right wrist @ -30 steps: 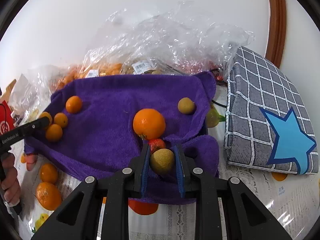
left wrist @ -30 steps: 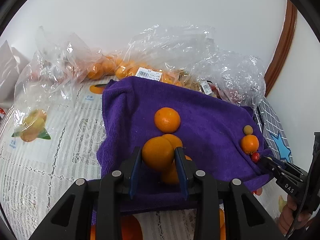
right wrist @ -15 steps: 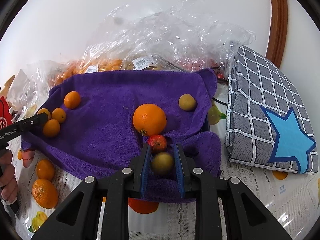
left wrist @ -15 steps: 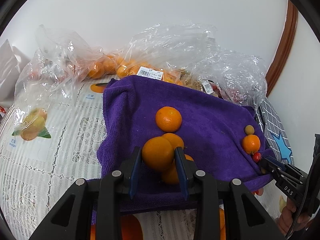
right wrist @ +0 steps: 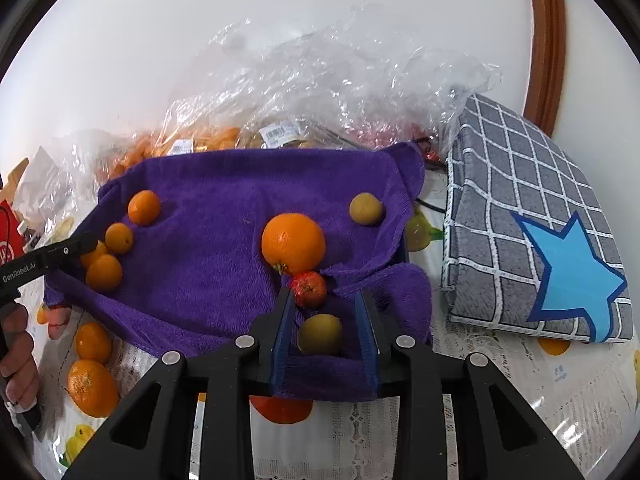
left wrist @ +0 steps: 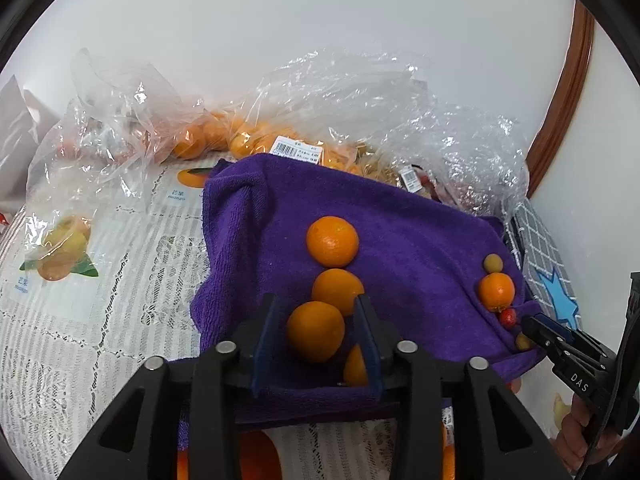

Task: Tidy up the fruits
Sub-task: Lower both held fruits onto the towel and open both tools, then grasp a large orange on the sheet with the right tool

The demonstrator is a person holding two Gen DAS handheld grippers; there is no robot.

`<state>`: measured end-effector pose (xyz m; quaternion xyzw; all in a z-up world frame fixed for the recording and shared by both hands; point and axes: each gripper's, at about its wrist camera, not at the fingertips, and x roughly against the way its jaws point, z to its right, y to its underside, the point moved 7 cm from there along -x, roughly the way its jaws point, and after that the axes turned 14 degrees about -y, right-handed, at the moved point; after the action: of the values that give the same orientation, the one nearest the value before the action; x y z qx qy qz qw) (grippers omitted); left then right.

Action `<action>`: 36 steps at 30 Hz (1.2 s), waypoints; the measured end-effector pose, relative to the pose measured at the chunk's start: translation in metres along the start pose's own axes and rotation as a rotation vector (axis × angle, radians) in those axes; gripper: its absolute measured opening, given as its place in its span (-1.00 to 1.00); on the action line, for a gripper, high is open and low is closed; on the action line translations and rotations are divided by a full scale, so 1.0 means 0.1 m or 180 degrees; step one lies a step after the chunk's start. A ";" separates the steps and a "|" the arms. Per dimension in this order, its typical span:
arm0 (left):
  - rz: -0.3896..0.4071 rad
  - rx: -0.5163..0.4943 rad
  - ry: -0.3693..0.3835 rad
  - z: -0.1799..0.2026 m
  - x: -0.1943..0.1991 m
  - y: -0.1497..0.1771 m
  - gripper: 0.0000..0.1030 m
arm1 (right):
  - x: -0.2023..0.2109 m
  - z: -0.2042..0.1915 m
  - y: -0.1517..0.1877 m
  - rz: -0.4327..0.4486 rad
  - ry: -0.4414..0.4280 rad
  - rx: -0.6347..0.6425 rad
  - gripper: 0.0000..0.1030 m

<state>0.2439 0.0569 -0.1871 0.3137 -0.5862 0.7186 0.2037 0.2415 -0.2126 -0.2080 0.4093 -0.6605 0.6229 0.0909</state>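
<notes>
A purple towel (left wrist: 420,240) (right wrist: 208,240) lies on the table with fruit on it. My left gripper (left wrist: 316,338) is open, with a small orange (left wrist: 315,331) lying loose between its fingers on the towel, beside several other small oranges (left wrist: 332,241). My right gripper (right wrist: 323,332) is open around a yellow-green round fruit (right wrist: 320,334) that rests on the towel, just below a small red fruit (right wrist: 308,289) and a large orange (right wrist: 293,243). Another yellow-green fruit (right wrist: 366,209) lies further back.
Clear plastic bags of oranges (left wrist: 224,136) (right wrist: 280,120) stand behind the towel. A grey checked cushion with a blue star (right wrist: 540,248) lies to the right. Loose oranges (right wrist: 93,388) lie on the lace tablecloth (left wrist: 80,320) in front of the towel.
Both grippers have opened. The left let go of the small orange and the right let go of the yellow-green fruit; both fruits now rest on the towel.
</notes>
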 end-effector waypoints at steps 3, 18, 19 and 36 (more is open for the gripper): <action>0.0080 0.0056 0.0063 -0.02 0.06 -0.03 -0.12 | 0.07 -0.01 -0.03 0.0081 0.0010 -0.0025 -0.27; 0.0325 0.0368 0.0106 -0.40 0.43 0.04 -0.03 | 0.48 -0.86 0.22 0.0057 -0.0348 0.0045 -0.10; 0.0320 0.0396 0.0105 -0.45 0.45 0.06 -0.03 | 0.49 -0.93 0.25 0.0037 -0.0384 0.0072 -0.09; 0.0318 0.0326 0.0142 -0.62 0.64 0.22 0.01 | -0.05 -1.57 0.72 -0.0540 -0.0639 0.0389 -0.09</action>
<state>0.1707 0.1071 -0.1659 0.2779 -0.5589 0.7638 0.1643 0.1364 -0.0772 -0.2326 0.5286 -0.5902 0.6080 0.0516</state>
